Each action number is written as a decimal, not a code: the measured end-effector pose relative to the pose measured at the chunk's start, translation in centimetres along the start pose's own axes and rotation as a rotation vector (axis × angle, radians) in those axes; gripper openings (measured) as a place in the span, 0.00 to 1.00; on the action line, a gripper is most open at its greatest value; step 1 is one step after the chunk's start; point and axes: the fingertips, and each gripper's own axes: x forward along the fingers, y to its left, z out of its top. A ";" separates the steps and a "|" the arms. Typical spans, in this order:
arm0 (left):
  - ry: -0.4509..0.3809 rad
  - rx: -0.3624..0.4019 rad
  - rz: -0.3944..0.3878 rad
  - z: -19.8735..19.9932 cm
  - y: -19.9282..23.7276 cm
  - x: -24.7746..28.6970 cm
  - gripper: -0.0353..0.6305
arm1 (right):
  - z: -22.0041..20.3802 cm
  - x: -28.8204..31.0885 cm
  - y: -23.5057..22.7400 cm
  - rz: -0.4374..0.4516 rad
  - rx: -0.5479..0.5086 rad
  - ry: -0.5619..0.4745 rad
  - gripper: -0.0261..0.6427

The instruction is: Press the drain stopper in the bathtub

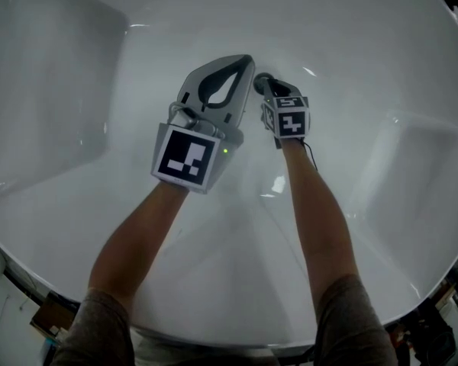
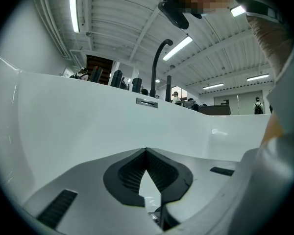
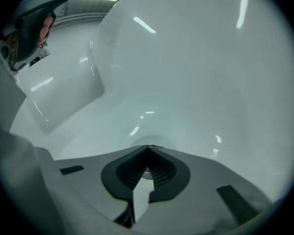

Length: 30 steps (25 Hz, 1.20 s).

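1. The bathtub fills the head view, white and bare. Its floor lies beneath both forearms.
2. The left gripper has its jaws pressed together at the tips, with nothing between them. It looks at the tub's far wall, where the overflow slot sits below the black faucet, so it points away from the drain. In the head view it lies just left of the other tool, and I judge it to be held higher.
3. The right gripper also has its tips pressed together and pinches nothing. It points down at the tub floor.
4. The drain stopper shows as a small silver patch through the gap behind those closed tips, with a faint round dip in the floor around them. It therefore lies right under the right gripper's nose, along the line of its jaws. I cannot tell whether the tips are touching it or just above it.
5. My judgement is that the right hand is the nearer one and should do the pressing. The stopper looks round, so no turning is needed, only a straight push down along the jaws' own line. A slanted push could slide the tips off onto the glossy floor.
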 end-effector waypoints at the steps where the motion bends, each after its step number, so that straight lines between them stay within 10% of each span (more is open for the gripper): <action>1: -0.001 0.000 -0.002 -0.1 0.1 0.1 0.06 | -0.4 0.5 -0.2 -0.004 0.005 0.013 0.04; 30: 0.044 -0.041 -0.018 -1.5 0.5 0.6 0.05 | -2.8 3.4 -0.4 0.024 -0.025 0.201 0.04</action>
